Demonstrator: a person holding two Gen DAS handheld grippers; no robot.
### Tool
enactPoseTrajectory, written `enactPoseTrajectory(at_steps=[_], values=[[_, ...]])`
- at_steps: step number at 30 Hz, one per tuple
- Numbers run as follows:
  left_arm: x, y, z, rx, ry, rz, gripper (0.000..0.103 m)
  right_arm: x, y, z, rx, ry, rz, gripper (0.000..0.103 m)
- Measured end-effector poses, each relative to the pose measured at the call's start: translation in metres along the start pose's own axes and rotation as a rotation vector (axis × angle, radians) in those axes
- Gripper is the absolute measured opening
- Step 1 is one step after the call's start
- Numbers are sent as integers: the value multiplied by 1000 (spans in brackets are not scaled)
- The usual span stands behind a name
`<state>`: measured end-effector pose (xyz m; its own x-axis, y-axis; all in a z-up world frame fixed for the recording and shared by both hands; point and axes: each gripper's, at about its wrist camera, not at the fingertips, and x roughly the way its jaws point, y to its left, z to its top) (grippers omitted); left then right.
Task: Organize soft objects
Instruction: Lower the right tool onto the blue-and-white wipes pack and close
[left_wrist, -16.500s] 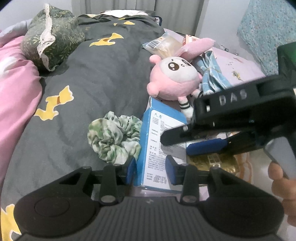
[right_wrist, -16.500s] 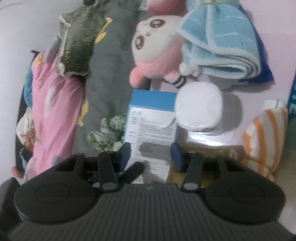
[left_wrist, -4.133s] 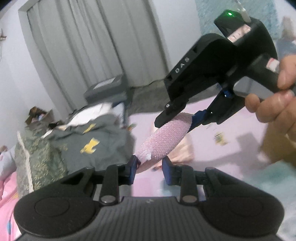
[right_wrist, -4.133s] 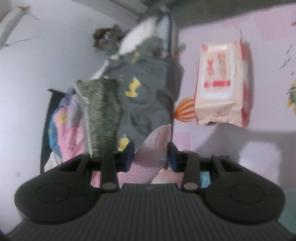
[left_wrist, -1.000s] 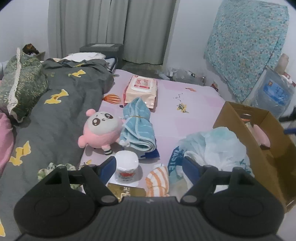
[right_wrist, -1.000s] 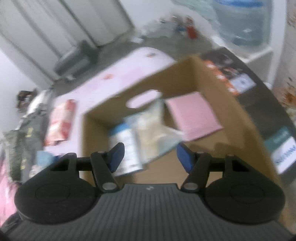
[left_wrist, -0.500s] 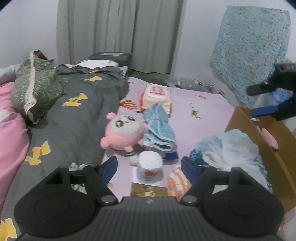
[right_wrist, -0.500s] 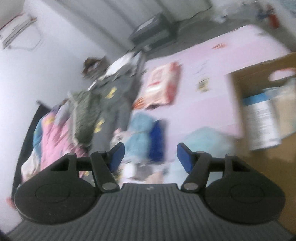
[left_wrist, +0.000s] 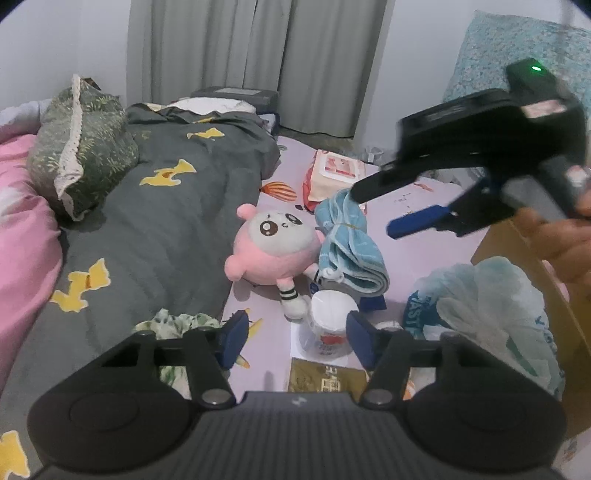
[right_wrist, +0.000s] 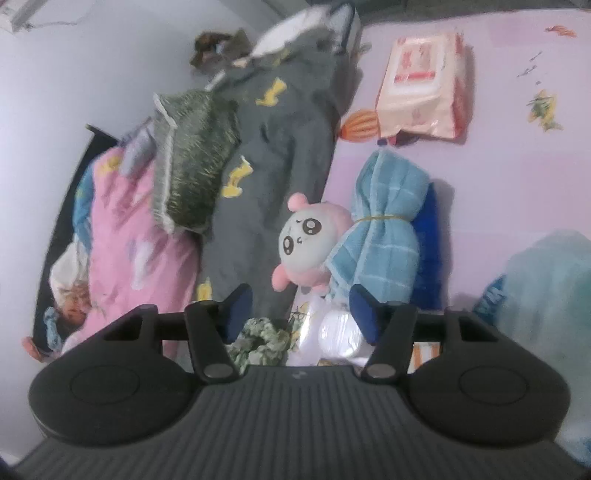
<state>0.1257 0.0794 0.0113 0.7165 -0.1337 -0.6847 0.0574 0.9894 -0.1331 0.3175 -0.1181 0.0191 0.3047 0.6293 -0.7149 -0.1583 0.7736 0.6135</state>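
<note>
Plush toy (left_wrist: 275, 245), frame centre: bring the spread, empty right gripper (left_wrist: 373, 210) squarely over its round body before pinching.

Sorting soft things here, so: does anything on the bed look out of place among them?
Yes. A hard white jar stands just in front of the pink plush and the rolled blue towel, and a gold packet lies flat by it; neither is soft.

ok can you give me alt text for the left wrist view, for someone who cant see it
An open, empty left gripper points down at a cluttered bed: a pink plush toy beside a rolled blue towel, with a white jar nearer the fingers. The right gripper, hand-held, reaches in from the right, open and empty, over the towel.
</note>
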Motion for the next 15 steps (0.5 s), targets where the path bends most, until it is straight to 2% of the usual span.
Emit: enactPoseTrajectory(at_steps=[3, 5, 11, 15], values=[[9, 0, 7, -4, 2, -5, 52, 13, 0, 16, -32, -65, -104, 56], [15, -1, 12, 0, 0, -6, 51, 21, -8, 27, -21, -74, -152, 56], [33, 1, 14, -16, 24, -10, 50, 61, -30, 40, -16, 40, -206, 57], [41, 3, 12, -30, 47, -5, 50, 72, -41, 36, -24, 57, -195, 40]])
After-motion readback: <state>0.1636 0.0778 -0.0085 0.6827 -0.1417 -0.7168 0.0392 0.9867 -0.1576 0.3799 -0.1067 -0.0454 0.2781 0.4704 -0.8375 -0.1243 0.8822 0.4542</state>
